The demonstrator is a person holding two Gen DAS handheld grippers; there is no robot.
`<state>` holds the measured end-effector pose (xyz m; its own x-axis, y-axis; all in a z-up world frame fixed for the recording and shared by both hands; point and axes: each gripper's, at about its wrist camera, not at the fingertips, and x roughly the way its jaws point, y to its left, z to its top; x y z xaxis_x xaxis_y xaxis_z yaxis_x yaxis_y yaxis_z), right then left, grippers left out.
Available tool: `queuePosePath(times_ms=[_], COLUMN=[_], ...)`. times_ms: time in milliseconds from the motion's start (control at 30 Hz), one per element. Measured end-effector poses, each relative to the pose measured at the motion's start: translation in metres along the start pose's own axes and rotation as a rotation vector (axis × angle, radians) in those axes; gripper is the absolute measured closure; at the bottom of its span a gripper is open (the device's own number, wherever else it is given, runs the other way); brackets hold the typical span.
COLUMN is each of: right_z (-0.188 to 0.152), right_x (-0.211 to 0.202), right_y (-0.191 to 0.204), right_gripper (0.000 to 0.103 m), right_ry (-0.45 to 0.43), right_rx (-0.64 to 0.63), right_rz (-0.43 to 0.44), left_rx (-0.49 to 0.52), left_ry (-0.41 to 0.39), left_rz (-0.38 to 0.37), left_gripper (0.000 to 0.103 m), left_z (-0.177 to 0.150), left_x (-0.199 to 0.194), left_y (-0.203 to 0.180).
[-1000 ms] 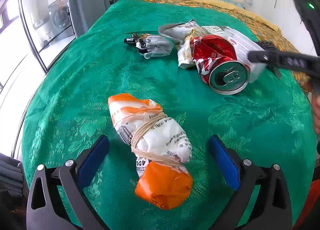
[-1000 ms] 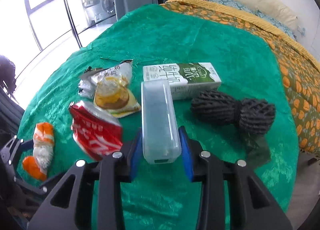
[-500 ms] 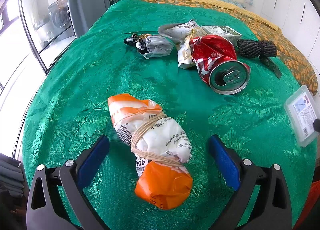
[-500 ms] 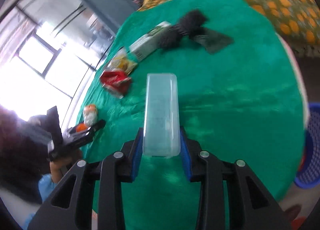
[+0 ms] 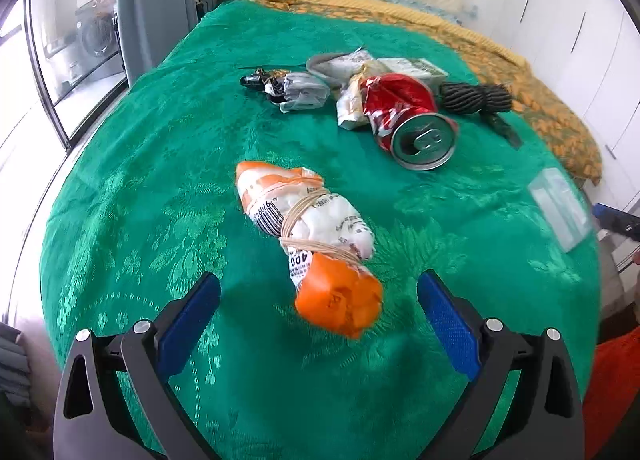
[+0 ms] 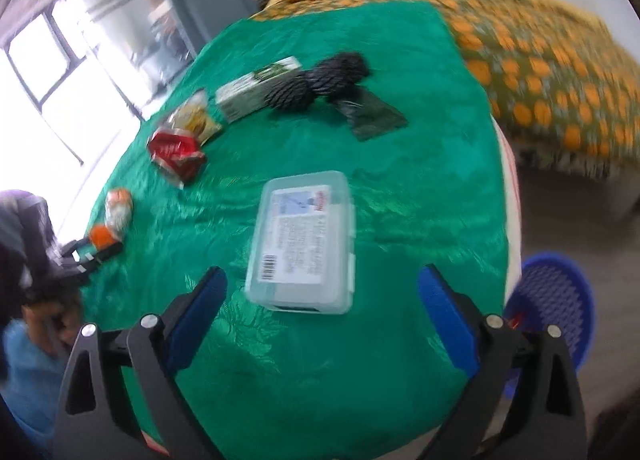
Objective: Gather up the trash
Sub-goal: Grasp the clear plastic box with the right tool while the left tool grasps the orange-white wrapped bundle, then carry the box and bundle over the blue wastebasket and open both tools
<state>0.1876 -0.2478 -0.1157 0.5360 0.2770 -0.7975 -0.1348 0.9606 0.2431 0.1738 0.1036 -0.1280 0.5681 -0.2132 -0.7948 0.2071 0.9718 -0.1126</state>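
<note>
An orange and white wrapper bundle (image 5: 316,240) tied with string lies on the green cloth just ahead of my open, empty left gripper (image 5: 318,316). A crushed red can (image 5: 408,116) lies further back right, beside crumpled wrappers (image 5: 300,90), a milk carton (image 5: 412,68) and a black rope coil (image 5: 474,98). A clear plastic box (image 6: 306,240) lies flat on the cloth between the fingers of my open right gripper (image 6: 322,298); it also shows in the left wrist view (image 5: 560,208). The can (image 6: 176,152) and bundle (image 6: 114,216) show at its left.
The green cloth covers a table (image 6: 400,360) whose edge runs close on the right. A blue basket (image 6: 556,316) stands on the floor past that edge. A bed with an orange patterned cover (image 6: 560,72) lies behind. Glass doors (image 5: 60,48) are at the left.
My right gripper has opened and let go of the clear box, which now lies flat on the cloth near the right edge. My left gripper has drawn back slightly from the bundle.
</note>
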Motion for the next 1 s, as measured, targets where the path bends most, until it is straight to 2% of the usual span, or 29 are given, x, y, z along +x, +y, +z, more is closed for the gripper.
queuePosePath(times_ms=[100, 200, 267, 300, 333, 367, 433, 467, 600, 733, 1000], right_z=[0.006, 0.010, 0.011, 0.011, 0.011, 0.011, 0.010, 0.009, 0.002, -0.006, -0.028], right_x=[0.016, 0.036, 0.043, 0.044, 0.045, 0.045, 0.044, 0.041, 0.022, 0.001, -0.029], right_y=[0.024, 0.037, 0.037, 0.037, 0.036, 0.035, 0.032, 0.031, 0.027, 0.025, 0.006], right_gripper=[0.009, 0.009, 0.009, 0.016, 0.026, 0.043, 0.043, 0.043, 0.043, 0.043, 0.043], right_ry=[0.044, 0.088, 0.098, 0.097, 0.093, 0.093, 0.091, 0.086, 0.030, -0.025, -0.064], right_rx=[-0.084, -0.116, -0.116, -0.113, -0.111, -0.109, -0.100, -0.099, -0.083, -0.069, -0.008], right_rz=[-0.066, -0.138, -0.170, -0.174, -0.173, -0.173, -0.155, -0.143, -0.082, 0.020, 0.163], left_rx=[-0.004, -0.029, -0.046, -0.052, -0.056, -0.052, -0.033, -0.025, -0.047, -0.072, -0.007], left_ry=[-0.008, 0.007, 0.036, 0.050, 0.067, 0.070, 0.062, 0.056, 0.030, 0.004, -0.016], left_rz=[0.025, 0.084, 0.122, 0.131, 0.135, 0.144, 0.160, 0.159, 0.156, 0.096, -0.030], left_gripper=[0.006, 0.006, 0.014, 0.023, 0.032, 0.034, 0.055, 0.062, 0.062, 0.063, 0.063], left_z=[0.007, 0.021, 0.026, 0.028, 0.028, 0.028, 0.027, 0.026, 0.016, 0.005, -0.001], left_x=[0.000, 0.009, 0.016, 0.019, 0.022, 0.023, 0.021, 0.019, 0.007, -0.008, -0.026], left_y=[-0.006, -0.011, -0.011, -0.011, -0.012, -0.011, -0.013, -0.014, -0.012, -0.021, -0.083])
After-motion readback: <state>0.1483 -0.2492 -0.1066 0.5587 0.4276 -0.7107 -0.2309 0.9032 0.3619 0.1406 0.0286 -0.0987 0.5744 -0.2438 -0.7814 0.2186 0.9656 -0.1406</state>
